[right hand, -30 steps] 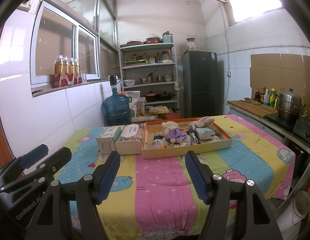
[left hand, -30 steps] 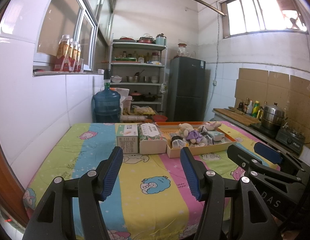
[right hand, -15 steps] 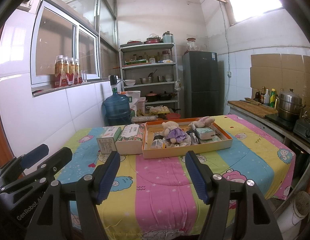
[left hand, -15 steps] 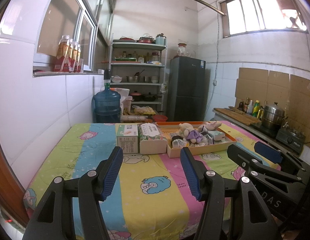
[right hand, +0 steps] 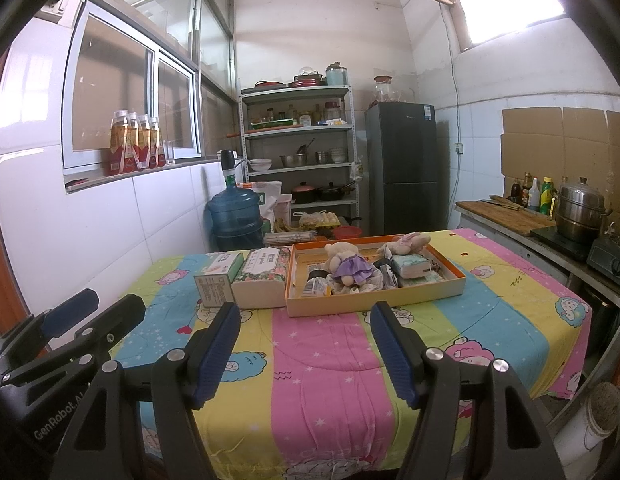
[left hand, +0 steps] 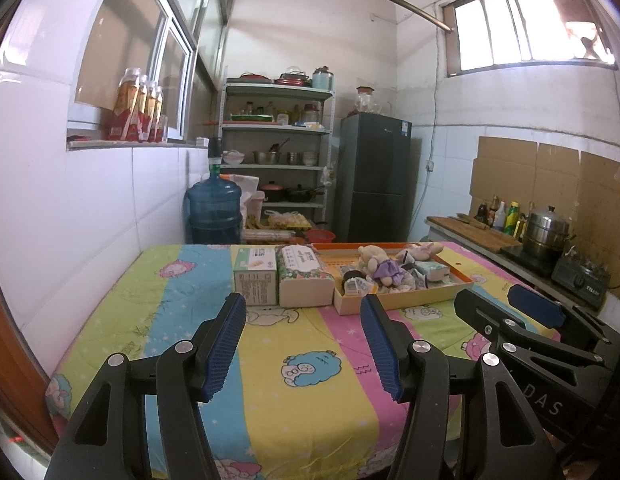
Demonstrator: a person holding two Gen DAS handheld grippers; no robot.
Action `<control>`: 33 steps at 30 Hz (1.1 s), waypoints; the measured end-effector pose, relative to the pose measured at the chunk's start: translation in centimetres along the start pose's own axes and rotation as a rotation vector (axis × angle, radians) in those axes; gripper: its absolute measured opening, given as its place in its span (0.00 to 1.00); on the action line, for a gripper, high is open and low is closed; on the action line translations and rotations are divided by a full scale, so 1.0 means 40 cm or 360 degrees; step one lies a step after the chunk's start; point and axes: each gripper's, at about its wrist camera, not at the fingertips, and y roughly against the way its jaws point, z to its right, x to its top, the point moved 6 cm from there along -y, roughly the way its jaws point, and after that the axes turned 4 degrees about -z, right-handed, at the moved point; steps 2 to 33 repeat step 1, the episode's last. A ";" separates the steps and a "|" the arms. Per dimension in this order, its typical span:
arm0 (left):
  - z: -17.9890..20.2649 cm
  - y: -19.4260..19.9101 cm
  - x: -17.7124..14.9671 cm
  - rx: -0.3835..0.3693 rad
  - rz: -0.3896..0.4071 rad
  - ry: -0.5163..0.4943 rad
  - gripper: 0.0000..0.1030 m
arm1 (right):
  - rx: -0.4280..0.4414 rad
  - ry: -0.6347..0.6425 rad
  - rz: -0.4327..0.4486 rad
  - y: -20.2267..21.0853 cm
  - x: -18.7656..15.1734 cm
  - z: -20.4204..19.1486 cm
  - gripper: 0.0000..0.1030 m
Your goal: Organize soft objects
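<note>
Now | left gripper (left hand: pixel 302 340) and right gripper (right hand: pixel 306 348): both released, empty, near edge | step: reach far to tray (right hand: pixel 455 284) | tip: pinch teddy bear (right hand: pixel 347 266) by its body, lift straight.

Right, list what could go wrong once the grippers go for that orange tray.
1. The bear in the purple dress lies tangled with packets in the orange tray; a grab may drag neighbours out.
2. The floral tissue box touches the tray's left wall and could get shoved.
3. Both grippers are far from the tray, so reaching across might rumple the striped cloth.
</note>
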 end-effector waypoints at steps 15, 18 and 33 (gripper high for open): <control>0.000 -0.001 0.002 0.0001 0.0000 0.0000 0.60 | -0.0001 0.0000 -0.0001 0.000 0.000 0.000 0.65; 0.000 -0.001 0.002 0.0001 0.0000 0.0000 0.60 | -0.0001 0.0000 -0.0001 0.000 0.000 0.000 0.65; 0.000 -0.001 0.002 0.0001 0.0000 0.0000 0.60 | -0.0001 0.0000 -0.0001 0.000 0.000 0.000 0.65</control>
